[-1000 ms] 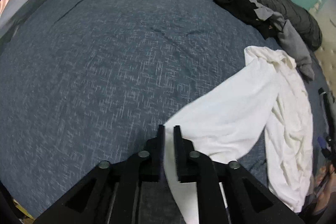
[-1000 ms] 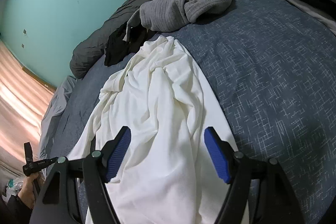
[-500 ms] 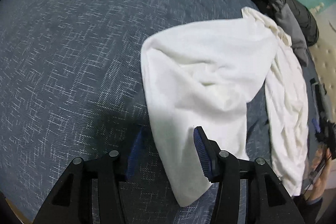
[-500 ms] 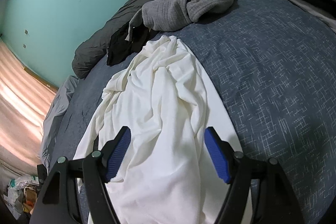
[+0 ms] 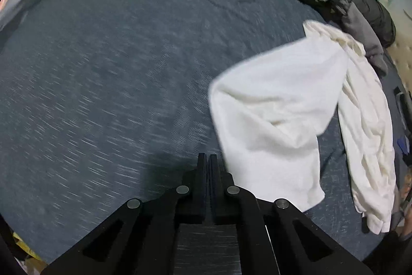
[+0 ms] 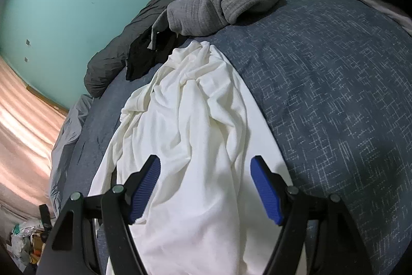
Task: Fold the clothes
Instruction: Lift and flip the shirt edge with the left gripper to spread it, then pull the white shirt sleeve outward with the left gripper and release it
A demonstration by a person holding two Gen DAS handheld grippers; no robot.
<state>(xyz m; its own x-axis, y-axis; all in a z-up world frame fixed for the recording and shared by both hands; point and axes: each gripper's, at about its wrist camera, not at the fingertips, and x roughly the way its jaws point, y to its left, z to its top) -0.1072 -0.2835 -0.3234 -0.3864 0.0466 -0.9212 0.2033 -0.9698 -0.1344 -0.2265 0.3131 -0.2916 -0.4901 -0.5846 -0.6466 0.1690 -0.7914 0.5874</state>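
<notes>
The crumpled white cotton garment (image 6: 190, 135), sprawled on the dark blue speckled bedspread (image 5: 116, 74), looks light, limp and best pinched at a hem corner; the left gripper (image 5: 208, 161) is clenched empty beside it, the right gripper (image 6: 206, 187) gapes above it.

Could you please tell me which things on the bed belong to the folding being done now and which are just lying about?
In the job:
- white garment
- left tongs, shut, empty
- right tongs, open above the garment

Lying about:
- grey sweater
- black garment
- dark duvet
- blue bedspread
</notes>
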